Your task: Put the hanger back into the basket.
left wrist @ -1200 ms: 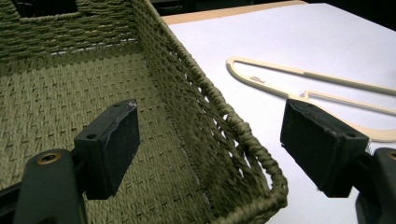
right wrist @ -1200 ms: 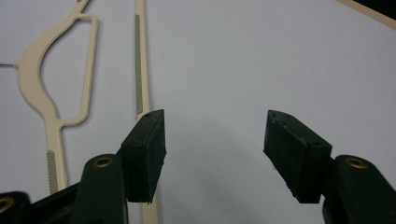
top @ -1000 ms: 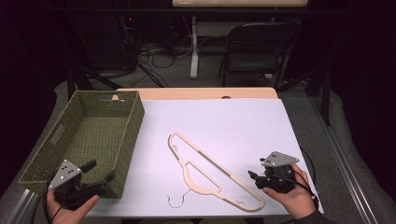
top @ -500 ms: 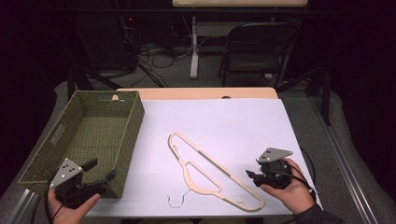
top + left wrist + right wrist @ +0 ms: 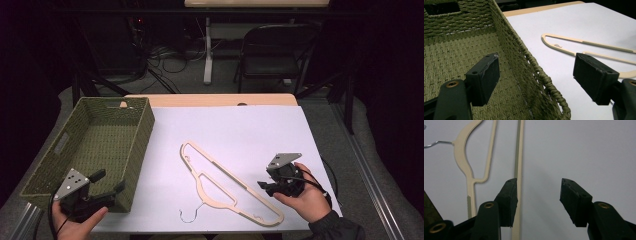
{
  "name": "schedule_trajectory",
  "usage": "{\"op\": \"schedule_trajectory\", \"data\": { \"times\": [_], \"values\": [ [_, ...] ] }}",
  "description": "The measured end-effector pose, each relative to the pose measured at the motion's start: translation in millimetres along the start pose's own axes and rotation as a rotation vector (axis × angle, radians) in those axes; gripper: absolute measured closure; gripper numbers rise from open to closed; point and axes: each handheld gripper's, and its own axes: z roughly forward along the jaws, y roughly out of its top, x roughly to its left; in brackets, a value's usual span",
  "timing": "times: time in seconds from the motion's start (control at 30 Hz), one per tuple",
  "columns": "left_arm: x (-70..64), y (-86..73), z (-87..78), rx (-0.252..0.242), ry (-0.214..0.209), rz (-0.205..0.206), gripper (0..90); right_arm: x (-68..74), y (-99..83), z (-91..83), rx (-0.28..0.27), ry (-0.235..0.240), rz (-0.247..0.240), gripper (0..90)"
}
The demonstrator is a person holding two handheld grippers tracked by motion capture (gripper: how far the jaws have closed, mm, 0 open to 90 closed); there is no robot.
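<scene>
Right claw [image 5: 537,195] is wide, empty, w/ the hanger [image 5: 227,185] bar by one jaw. It may bump it away toward 12. Left claw [image 5: 541,80], wide too, could catch the basket [image 5: 541,75] rim.

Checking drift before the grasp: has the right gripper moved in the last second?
Yes, slightly. In the high view the right gripper has shifted toward the table's right edge, away from the hanger, which has stayed put.

Basket wall [image 5: 534,72] stands between left gripper [image 5: 536,77] fingers [image 5: 484,77].
</scene>
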Motion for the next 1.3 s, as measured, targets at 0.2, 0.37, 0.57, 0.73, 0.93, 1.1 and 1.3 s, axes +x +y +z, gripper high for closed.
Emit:
{"op": "schedule_trajectory", "data": {
  "times": [0.2, 0.37, 0.57, 0.73, 0.93, 1.1, 1.3],
  "values": [
    [0.7, 0.2, 1.2, -0.002, -0.001, -0.005, 21.5, 2.7, 7.5, 1.1, 0.024, 0.002, -0.026, 48.7],
    [-0.4, 0.3, 2.6, 0.004, -0.004, -0.001, 21.5, 4.7, 11.3, 9.1, 0.032, 0.021, -0.030, 50.6],
    [-2.4, 1.1, 3.2, 0.005, -0.008, 0.005, 21.8, 10.7, 18.4, 18.4, 0.067, 0.043, -0.017, 52.3],
    [-2.8, 1.7, 3.7, 0.003, -0.011, 0.008, 21.8, 17.0, 29.0, 22.1, 0.140, 0.060, 0.005, 51.8],
    [-2.8, 1.7, 3.2, 0.001, -0.011, 0.008, 21.9, 22.7, 41.7, 35.2, 0.196, 0.101, -0.003, 51.3],
    [-2.6, 1.7, 2.7, -0.001, -0.008, 0.008, 21.8, 26.7, 47.9, 44.1, 0.220, 0.102, 0.006, 48.8],
    [-2.5, 1.6, 1.9, -0.005, -0.008, 0.007, 21.8, 25.6, 54.9, 49.8, 0.277, 0.111, 0.010, 51.0]
  ]
}}
